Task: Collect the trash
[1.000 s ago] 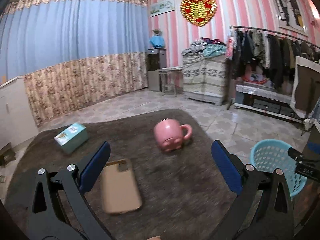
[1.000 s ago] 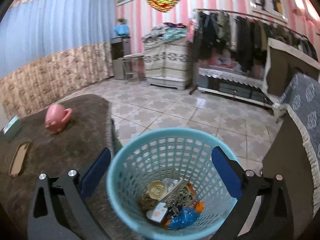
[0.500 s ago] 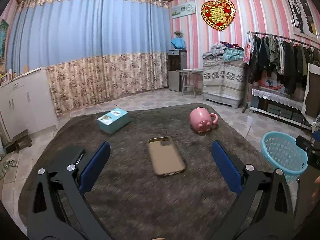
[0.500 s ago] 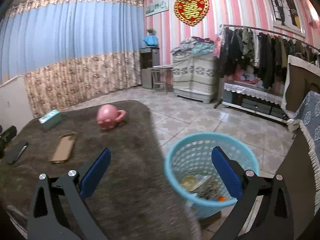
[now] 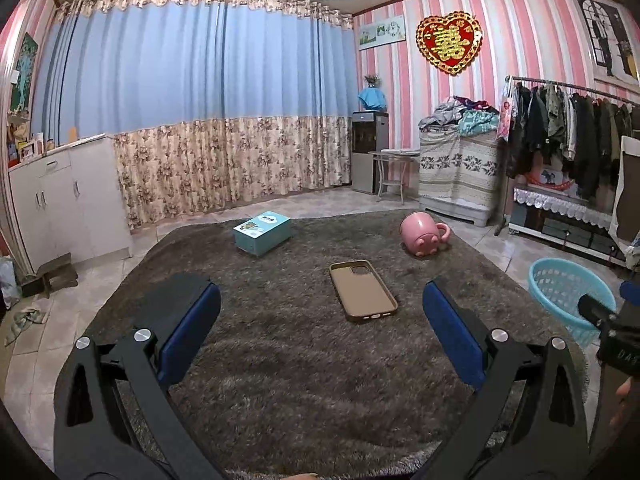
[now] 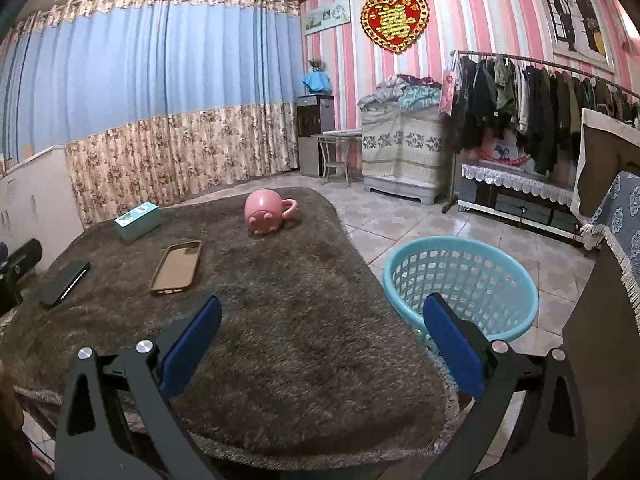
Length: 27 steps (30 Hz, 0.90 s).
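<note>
Both grippers have pulled back since 1 s ago; the light-blue plastic mesh basket (image 6: 460,280), with the trash, is now right of the shaggy grey-brown tabletop (image 6: 300,320), upright. Left gripper (image 5: 320,332) and right gripper (image 6: 320,336) fingers released, empty. On top: one pink pig mug (image 6: 266,210) lying handle-right, one tan phone case (image 6: 176,267) long axis near-far, one teal box (image 6: 138,221), one black phone (image 6: 64,283).
</note>
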Each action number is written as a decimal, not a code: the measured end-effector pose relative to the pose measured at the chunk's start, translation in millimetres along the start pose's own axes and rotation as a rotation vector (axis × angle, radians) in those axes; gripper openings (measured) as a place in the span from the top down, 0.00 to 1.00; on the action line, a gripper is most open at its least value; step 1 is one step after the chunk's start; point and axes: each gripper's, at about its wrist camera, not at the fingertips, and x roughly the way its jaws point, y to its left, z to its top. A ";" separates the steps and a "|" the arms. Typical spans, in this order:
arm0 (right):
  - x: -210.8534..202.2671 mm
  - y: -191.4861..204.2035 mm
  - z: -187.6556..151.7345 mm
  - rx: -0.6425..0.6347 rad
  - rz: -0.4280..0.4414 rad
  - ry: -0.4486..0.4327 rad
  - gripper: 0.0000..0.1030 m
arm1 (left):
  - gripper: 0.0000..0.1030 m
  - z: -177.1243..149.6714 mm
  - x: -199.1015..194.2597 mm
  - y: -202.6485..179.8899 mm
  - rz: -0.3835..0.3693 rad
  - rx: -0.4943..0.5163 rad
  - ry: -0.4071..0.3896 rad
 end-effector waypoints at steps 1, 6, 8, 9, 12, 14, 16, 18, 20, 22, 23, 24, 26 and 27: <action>-2.1 3.7 -2.1 -0.008 -0.001 -0.007 0.04 | 0.05 -1.5 -1.9 0.9 -0.009 -0.006 -0.002; -3.8 9.9 -2.3 -0.036 -0.008 -0.029 0.04 | 0.05 -6.2 -1.9 1.0 -0.040 -0.011 0.001; -1.1 9.9 -3.5 -0.037 -0.008 -0.021 0.04 | 0.05 -8.4 -0.3 2.9 -0.051 -0.029 0.006; 0.3 10.2 -3.9 -0.042 -0.011 -0.018 0.04 | 0.05 -9.2 0.7 3.2 -0.053 -0.033 0.006; 0.7 14.3 -6.0 -0.052 -0.014 -0.015 0.04 | 0.05 -14.1 4.4 2.2 -0.056 -0.028 0.012; 1.2 16.4 -6.4 -0.059 -0.016 -0.016 0.04 | 0.05 -17.0 7.1 0.6 -0.060 -0.028 0.017; 1.4 17.6 -6.5 -0.065 -0.018 -0.018 0.04 | 0.05 -19.8 8.0 0.0 -0.067 -0.028 0.020; 1.9 18.9 -6.5 -0.071 -0.021 -0.020 0.04 | 0.05 -20.6 8.2 -1.1 -0.071 -0.026 0.017; 1.9 19.9 -6.0 -0.072 -0.017 -0.022 0.04 | 0.05 -21.3 7.3 -1.1 -0.068 -0.027 0.005; 2.2 20.6 -5.7 -0.076 -0.016 -0.025 0.04 | 0.05 -22.2 7.3 -0.2 -0.066 -0.033 -0.001; 2.3 20.8 -5.7 -0.075 -0.015 -0.024 0.04 | 0.05 -22.1 7.8 1.0 -0.067 -0.037 0.000; 2.3 20.9 -5.8 -0.074 -0.014 -0.024 0.04 | 0.05 -22.0 8.6 1.7 -0.068 -0.042 0.003; 2.1 21.3 -5.3 -0.075 -0.013 -0.025 0.04 | 0.05 -23.1 10.6 2.5 -0.075 -0.051 0.009; 2.0 21.8 -5.4 -0.075 -0.014 -0.026 0.04 | 0.05 -23.2 11.0 2.8 -0.077 -0.052 0.011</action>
